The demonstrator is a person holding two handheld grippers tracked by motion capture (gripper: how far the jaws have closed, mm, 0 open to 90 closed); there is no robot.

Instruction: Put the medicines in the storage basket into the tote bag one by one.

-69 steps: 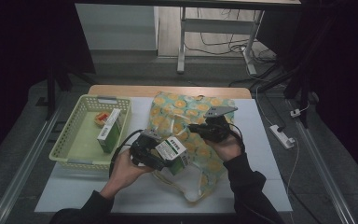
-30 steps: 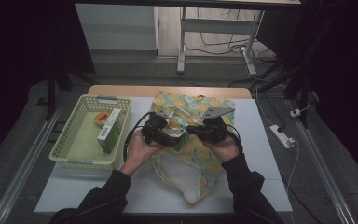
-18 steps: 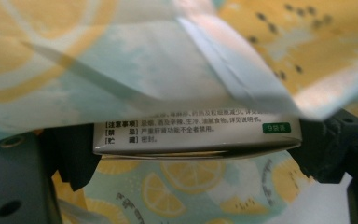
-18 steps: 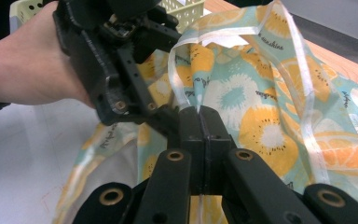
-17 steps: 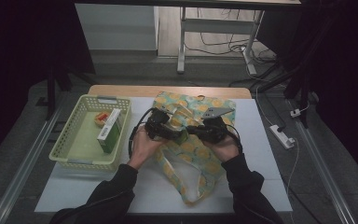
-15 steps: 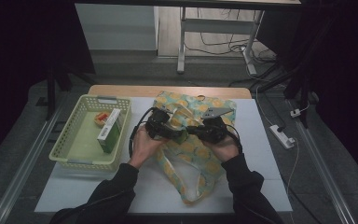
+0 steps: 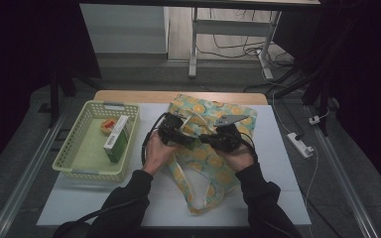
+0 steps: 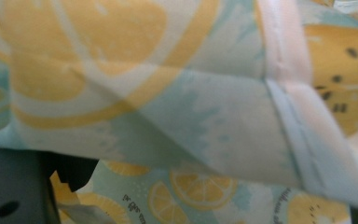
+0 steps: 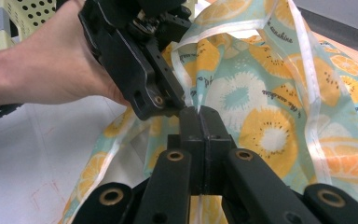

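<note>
A citrus-print tote bag (image 7: 211, 148) lies on the white table top (image 7: 278, 168). My right gripper (image 9: 199, 110) is shut on the white hem of the bag's mouth, holding it up. In the high view the right gripper (image 7: 209, 139) sits at the bag's middle, with its grey plate on top. My left gripper (image 7: 184, 136) is beside it at the bag's mouth, and its jaws are buried in the fabric. From the right gripper view the left gripper (image 9: 164, 97) is tilted down against the hem. Bag cloth (image 8: 168, 93) drapes right over the left gripper's camera.
A pale green basket (image 7: 74, 161) stands at the table's left with a green and white box (image 7: 116, 140) and a small orange item (image 7: 108, 126) inside. The bag's handles (image 7: 198, 198) trail toward the front edge. A power strip (image 7: 300, 145) lies off the right side.
The left gripper, which held a white and green box near the front, has moved up and right to the bag's mouth. The box is out of sight. The right gripper has stayed put.
</note>
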